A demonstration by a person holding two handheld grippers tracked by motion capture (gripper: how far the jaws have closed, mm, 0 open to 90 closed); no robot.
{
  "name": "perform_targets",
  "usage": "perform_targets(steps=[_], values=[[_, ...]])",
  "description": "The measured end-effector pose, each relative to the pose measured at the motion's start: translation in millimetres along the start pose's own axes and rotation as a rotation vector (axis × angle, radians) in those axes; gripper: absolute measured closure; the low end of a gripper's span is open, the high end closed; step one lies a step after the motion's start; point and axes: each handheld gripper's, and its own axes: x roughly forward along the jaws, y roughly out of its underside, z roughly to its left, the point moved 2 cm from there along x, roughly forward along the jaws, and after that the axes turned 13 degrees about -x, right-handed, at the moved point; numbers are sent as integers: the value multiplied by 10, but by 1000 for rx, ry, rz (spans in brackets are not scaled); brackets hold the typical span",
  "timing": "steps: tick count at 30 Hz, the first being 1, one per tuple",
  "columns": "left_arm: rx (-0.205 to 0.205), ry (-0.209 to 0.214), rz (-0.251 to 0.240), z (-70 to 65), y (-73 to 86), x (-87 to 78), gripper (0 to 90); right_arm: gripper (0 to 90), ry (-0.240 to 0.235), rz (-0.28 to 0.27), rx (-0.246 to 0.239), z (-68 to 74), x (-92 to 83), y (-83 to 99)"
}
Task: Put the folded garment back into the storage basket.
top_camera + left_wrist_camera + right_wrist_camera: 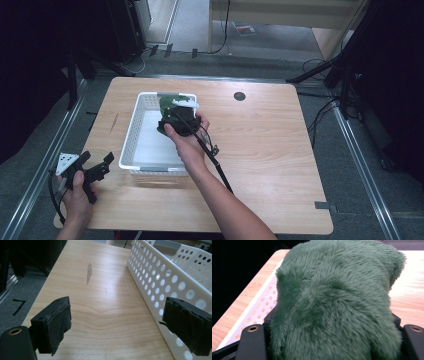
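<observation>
A green furry plush toy sits clamped between the jaws of my right gripper, which is shut on it. In the high view the toy hangs over the far right part of the white perforated basket. My left gripper rests low at the table's front left corner, open, with nothing between its padded fingers. The left gripper view shows the basket's side wall just to the right of its jaws.
The wooden table has bare room right of the basket. A dark round grommet is set near its far edge. A cable trails from the right gripper along the forearm. Metal rails and dark stands flank the table.
</observation>
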Motion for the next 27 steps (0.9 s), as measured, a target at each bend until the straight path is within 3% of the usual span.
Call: perform_targets(steps=[12, 17, 22, 27], values=[[-2, 4, -1, 2, 0, -1, 93, 281, 3, 43, 29, 228, 299, 60], [-6, 3, -4, 2, 0, -2, 93, 279, 11, 98, 6, 312, 455, 78], [-5, 4, -4, 2, 0, -3, 92, 279, 3, 136, 28, 309, 516, 83], [-3, 4, -3, 2, 0, -3, 92, 269, 1, 209, 26, 308, 616, 125]])
